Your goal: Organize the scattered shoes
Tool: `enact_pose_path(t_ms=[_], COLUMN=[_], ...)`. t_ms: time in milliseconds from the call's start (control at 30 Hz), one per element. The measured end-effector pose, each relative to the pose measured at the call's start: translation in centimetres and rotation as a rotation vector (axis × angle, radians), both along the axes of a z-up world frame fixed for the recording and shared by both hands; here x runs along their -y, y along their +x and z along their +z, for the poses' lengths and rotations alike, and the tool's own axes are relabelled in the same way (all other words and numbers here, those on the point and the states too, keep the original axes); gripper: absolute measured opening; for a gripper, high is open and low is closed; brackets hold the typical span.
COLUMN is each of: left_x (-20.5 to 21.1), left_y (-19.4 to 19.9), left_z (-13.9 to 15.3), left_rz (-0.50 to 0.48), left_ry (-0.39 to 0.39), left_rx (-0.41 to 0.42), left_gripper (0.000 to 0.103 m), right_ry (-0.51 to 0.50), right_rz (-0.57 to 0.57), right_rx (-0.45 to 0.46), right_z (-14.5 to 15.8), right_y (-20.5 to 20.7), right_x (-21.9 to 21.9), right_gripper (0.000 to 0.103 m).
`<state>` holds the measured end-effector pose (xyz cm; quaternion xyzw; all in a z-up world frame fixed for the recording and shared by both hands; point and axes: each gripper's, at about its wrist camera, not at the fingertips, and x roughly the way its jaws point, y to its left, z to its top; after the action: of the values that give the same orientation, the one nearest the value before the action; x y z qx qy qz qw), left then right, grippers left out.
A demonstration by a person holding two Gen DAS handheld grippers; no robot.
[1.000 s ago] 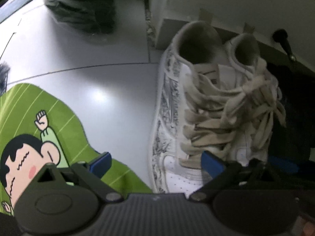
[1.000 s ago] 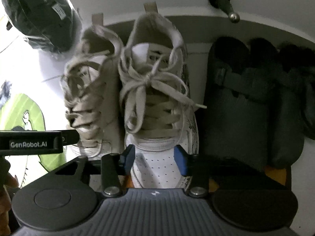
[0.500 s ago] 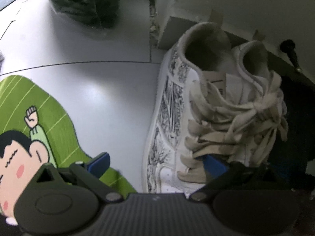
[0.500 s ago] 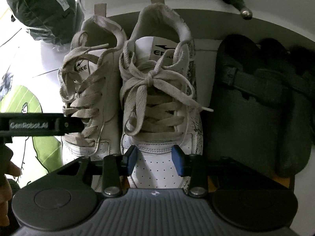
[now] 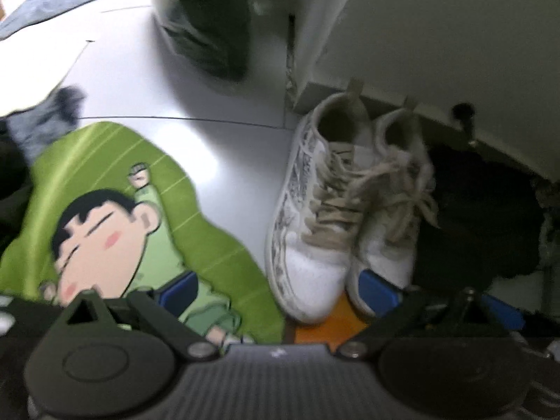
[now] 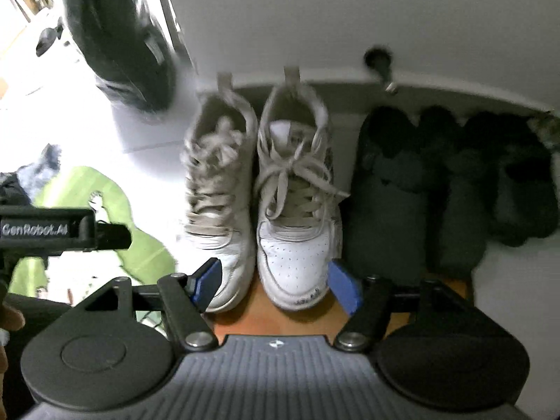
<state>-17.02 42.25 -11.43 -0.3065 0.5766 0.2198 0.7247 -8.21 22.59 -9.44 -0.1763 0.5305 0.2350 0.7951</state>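
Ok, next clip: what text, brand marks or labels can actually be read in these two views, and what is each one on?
"GenRobot.AI": white lettering on the black bar of the left gripper, seen in the right wrist view.
Tongue label of the right white sneaker: dark mark, too blurred to read.
White tag on the dark plastic-wrapped bundle: too blurred to read.
Small dark marks on that sneaker's toe edge: unreadable.
Cartoon mat: picture only, no words visible.

Dim, motion-blurred fisheye views, blown-out glare on the floor (image 6: 70, 133) at left, dark vignetted corners.
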Motion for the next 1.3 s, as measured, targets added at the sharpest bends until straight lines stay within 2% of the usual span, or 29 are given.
enact_pose_path(t_ms=[100,133,200,267,367,467,533,633,767,933,1100,1300], left_x=[0.9,1.3,1.8,2.6,4.3,5.7,6.6,7.6,8.9,10.7,12.8,14.7], left_y=[-2.3,-3.1,-4.9,-6.8,-8.3,-9.8,-11.7,-13.4,-14.9,-15.9,-16.1,-16.1], left_z=[4.7,6.3,8.6,11.0,14.0,16.6,19.5,22.2,24.5,27.0,28.4,29.3], left_rz=[0.022,0.03,0.077,0.116,0.08,0.067,0.085,0.091,0.077,0.055,0.012,-0.069], left_ry=[0.01,0.013,-0.009,-0.03,0.013,0.019,0.019,0.008,0.01,0.026,0.036,0.032], left_rx=[0.013,0.017,0.036,0.06,0.079,0.11,0.165,0.218,0.236,0.263,0.314,0.351], left_gripper=[0.1,0.1,0.101,0.101,0.101,0.101,0.101,0.101,0.101,0.101,0.102,0.102], right_ry=[0.024,0.03,0.042,0.05,0.087,0.135,0.175,0.209,0.221,0.233,0.276,0.258], right_rz=[-0.035,-0.048,-0.079,-0.114,-0.172,-0.24,-0.27,-0.285,-0.296,-0.325,-0.403,-0.407], right_rx=[0.016,0.03,0.052,0.067,0.068,0.138,0.175,0.196,0.242,0.292,0.264,0.316], right_z=[5.1,7.2,9.6,11.0,13.7,16.8,19.8,22.3,24.5,25.7,26.4,27.4], right_y=[-2.1,-3.4,-4.9,-6.0,-8.6,-11.0,-12.7,-14.5,-17.5,-20.1,-21.6,-22.9], right_x=[0.8,1.3,2.0,2.6,4.4,6.3,7.8,9.4,11.6,14.2,17.8,19.0], right_gripper=[0.08,0.083,0.091,0.093,0.097,0.103,0.103,0.103,0.103,0.103,0.103,0.103])
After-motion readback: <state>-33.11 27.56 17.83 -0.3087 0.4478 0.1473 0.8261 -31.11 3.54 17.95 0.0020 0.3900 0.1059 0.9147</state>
